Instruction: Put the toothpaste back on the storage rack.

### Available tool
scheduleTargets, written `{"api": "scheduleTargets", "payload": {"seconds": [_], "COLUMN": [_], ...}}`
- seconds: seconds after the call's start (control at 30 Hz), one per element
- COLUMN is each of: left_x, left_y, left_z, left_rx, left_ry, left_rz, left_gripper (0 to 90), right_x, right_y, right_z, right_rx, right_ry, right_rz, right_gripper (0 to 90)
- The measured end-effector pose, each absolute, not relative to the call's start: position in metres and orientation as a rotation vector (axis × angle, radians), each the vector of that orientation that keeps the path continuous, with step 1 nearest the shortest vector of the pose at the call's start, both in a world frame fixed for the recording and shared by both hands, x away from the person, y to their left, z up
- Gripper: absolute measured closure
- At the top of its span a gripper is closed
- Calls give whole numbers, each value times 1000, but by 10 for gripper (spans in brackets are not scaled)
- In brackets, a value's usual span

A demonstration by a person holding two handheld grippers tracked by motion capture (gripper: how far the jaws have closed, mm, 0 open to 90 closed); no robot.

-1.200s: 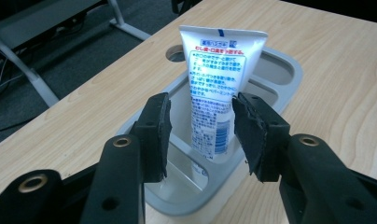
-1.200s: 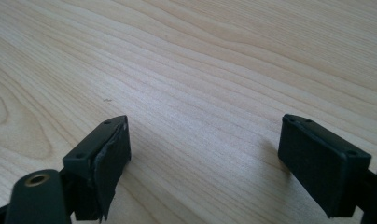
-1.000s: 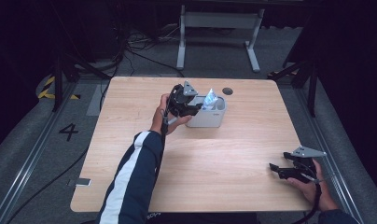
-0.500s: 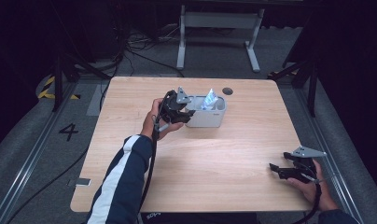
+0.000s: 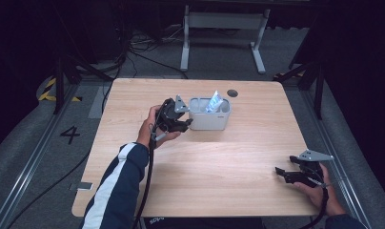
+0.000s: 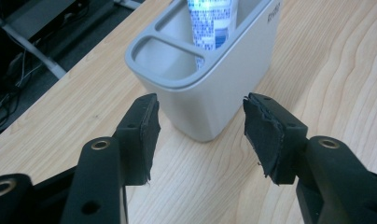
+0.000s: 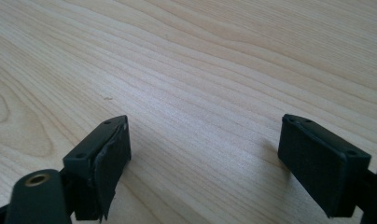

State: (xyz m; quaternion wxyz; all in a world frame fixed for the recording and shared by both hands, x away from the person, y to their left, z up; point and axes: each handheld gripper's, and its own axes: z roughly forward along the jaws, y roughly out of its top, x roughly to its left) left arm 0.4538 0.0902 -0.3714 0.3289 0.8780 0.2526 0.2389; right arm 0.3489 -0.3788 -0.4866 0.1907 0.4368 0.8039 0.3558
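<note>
Table (image 5: pixel 200 162) pale wood, dark room | left gripper (image 5: pixel 185 125) apart, just opening, nothing between | right gripper (image 5: pixel 282 173) apart

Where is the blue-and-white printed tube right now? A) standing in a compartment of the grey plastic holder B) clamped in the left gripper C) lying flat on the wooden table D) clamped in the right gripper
A: the blue-and-white printed tube stands upright in a compartment of the grey plastic holder, while the left gripper has its jaws apart, short of the holder's near corner, with nothing between them.
</note>
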Motion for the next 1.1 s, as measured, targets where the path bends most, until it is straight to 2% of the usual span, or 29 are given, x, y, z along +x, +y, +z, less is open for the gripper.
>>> {"api": "scheduleTargets", "payload": {"seconds": [1.1], "left_x": [425], "left_y": [123], "left_z": [-403], "left_rx": [2407], "left_ry": [712], "left_rz": [628], "left_gripper": [375], "right_x": [349], "right_y": [-379], "right_z": [-487], "right_rx": [1228], "right_ry": [2259], "right_rz": [999], "right_gripper": [172]}}
